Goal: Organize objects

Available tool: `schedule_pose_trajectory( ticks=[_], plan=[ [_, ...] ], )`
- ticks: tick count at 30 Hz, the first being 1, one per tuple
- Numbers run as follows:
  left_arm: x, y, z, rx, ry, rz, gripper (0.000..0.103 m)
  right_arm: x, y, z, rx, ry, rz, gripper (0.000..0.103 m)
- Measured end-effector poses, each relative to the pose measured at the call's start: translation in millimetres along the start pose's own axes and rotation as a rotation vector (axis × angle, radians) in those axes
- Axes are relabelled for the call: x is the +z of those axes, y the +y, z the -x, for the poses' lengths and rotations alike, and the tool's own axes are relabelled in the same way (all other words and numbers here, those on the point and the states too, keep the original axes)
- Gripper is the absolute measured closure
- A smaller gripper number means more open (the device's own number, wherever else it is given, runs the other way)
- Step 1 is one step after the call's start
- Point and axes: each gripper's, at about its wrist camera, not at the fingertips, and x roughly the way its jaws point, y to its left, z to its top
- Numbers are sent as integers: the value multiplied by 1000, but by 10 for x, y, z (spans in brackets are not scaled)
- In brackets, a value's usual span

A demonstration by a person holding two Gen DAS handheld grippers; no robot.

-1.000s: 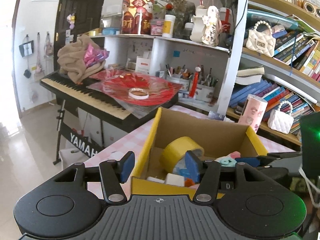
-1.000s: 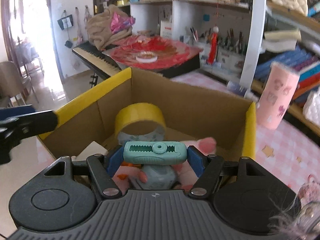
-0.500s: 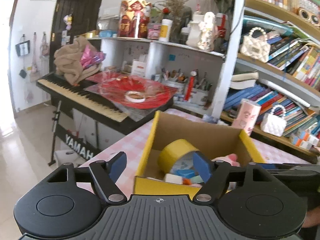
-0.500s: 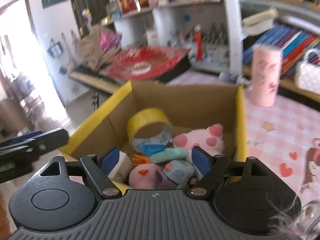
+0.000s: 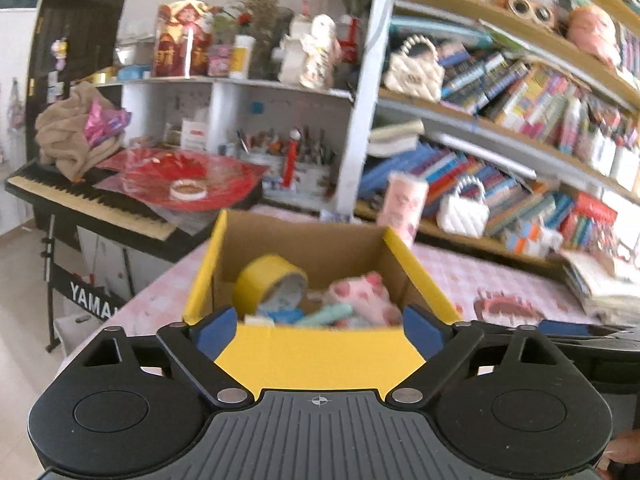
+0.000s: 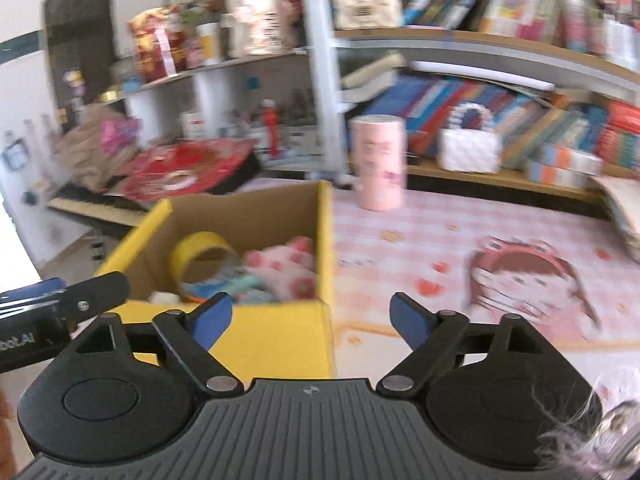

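Observation:
A yellow cardboard box (image 5: 320,356) stands on the pink checked table. Inside lie a yellow tape roll (image 5: 266,280), a pink plush toy (image 5: 362,294) and a teal clip (image 5: 326,315). My left gripper (image 5: 320,330) is open and empty, just in front of the box's near wall. My right gripper (image 6: 310,320) is open and empty, at the box's (image 6: 248,336) near right corner. The tape roll (image 6: 200,252), plush toy (image 6: 284,268) and teal clip (image 6: 240,282) show in the right wrist view too.
A pink cylinder (image 6: 380,162) stands on the table (image 6: 440,216) behind the box. A cartoon girl print (image 6: 532,280) is on the cloth to the right. Bookshelves (image 5: 500,120) line the back. A keyboard piano (image 5: 80,200) stands left, off the table.
My right gripper has let go of the teal clip, which now lies in the box, and pulled back and right. Both grippers have opened wider and drawn back from the box.

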Motion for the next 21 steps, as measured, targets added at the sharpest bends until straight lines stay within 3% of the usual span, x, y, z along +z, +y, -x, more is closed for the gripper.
schedule_pose_trajectory(
  ticks=[4, 8, 21],
  plan=[
    [-197, -98, 58, 13, 60, -50, 6, -274, -52, 167, -154, 28, -29, 7],
    [-328, -183, 100, -8, 107, -122, 5, -493, -81, 264, -246, 71, -58, 2],
    [-488, -436, 156, -86, 147, -172, 1, -799, -193, 693, -353, 57, -88, 0]
  ],
)
